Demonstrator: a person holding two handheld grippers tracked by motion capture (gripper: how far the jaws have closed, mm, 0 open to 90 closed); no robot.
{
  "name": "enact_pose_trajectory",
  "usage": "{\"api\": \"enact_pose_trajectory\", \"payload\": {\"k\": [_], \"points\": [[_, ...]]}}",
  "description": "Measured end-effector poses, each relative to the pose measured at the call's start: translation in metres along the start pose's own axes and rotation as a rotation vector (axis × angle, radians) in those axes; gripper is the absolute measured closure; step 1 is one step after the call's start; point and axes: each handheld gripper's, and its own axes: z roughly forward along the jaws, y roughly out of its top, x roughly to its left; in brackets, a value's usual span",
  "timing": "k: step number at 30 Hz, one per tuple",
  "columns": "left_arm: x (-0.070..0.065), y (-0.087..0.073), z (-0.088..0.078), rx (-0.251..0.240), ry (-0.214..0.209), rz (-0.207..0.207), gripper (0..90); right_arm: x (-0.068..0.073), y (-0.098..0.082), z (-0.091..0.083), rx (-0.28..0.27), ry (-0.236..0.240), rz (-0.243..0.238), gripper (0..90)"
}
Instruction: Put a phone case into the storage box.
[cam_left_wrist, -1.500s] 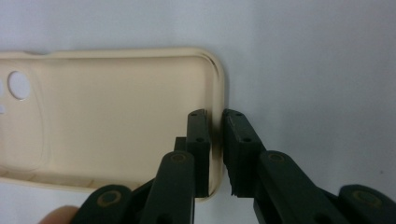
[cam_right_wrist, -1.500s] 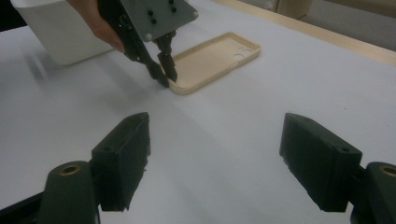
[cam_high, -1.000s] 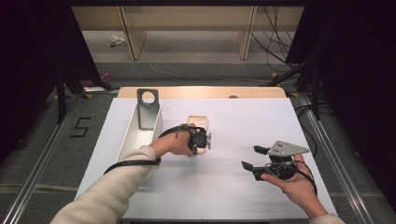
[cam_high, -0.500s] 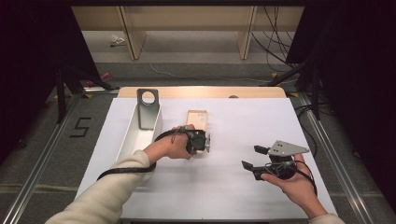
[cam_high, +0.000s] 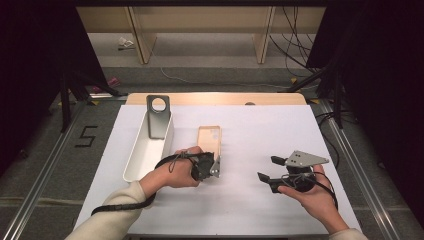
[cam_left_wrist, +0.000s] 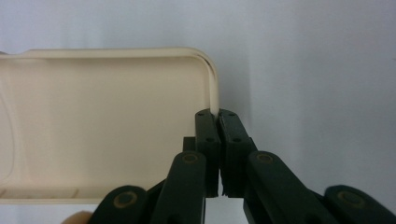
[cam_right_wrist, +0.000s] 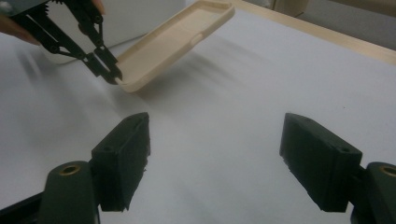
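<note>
High view: a person sits at a white counter (cam_high: 260, 135) with a pair of tongs in each hand. The left tongs (cam_high: 216, 169) are pinched tight on the near right corner of a cream, shallow oblong tray (cam_high: 209, 139) — possibly a lid — that sits near the middle of the counter. Its long axis runs near to far, away from the person, so the tongs grip it at its near end with the rest of it stretching beyond them.

In the left gripper view the two black jaws meet on the thin rim of the tray (cam_left_wrist: 102, 121) at its rounded corner. In the right gripper view the tray (cam_right_wrist: 173, 44) looks tilted, its far end raised off the counter while the left tongs (cam_right_wrist: 112, 74) hold the lower near corner.

The right tongs (cam_high: 267, 170) rest low on the right, jaws spread wide and empty, well apart from the tray and pointing left toward it. The left hand (cam_high: 172, 172) is clearly the nearer one.

A long white bin (cam_high: 145, 150) lies just left of the tray, parallel to it, with an upright grey metal bracket (cam_high: 158, 116) at its far end.
</note>
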Motion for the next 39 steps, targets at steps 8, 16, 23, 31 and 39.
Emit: {"api": "enact_pose_trajectory", "payload": {"k": [8,16,23,31,39], "points": [[-0.018,0.003,-0.011,-0.046,0.011,0.011,87.5,0.002,0.001,0.002,0.004,0.005,-0.004,25.3],[-0.026,0.011,-0.017,-0.051,0.002,0.035,87.5,0.003,0.002,0.005,0.004,0.009,-0.004,26.0],[-0.03,0.015,-0.018,-0.058,0.001,0.05,87.5,0.008,0.01,0.017,-0.001,0.022,-0.008,26.2],[-0.035,0.022,-0.02,-0.07,-0.01,0.063,87.6,0.007,0.023,0.04,0.002,0.02,0.008,26.9],[-0.04,0.028,-0.021,-0.073,-0.018,0.094,87.6,0.002,0.035,0.063,-0.005,0.017,0.038,26.3]]}}
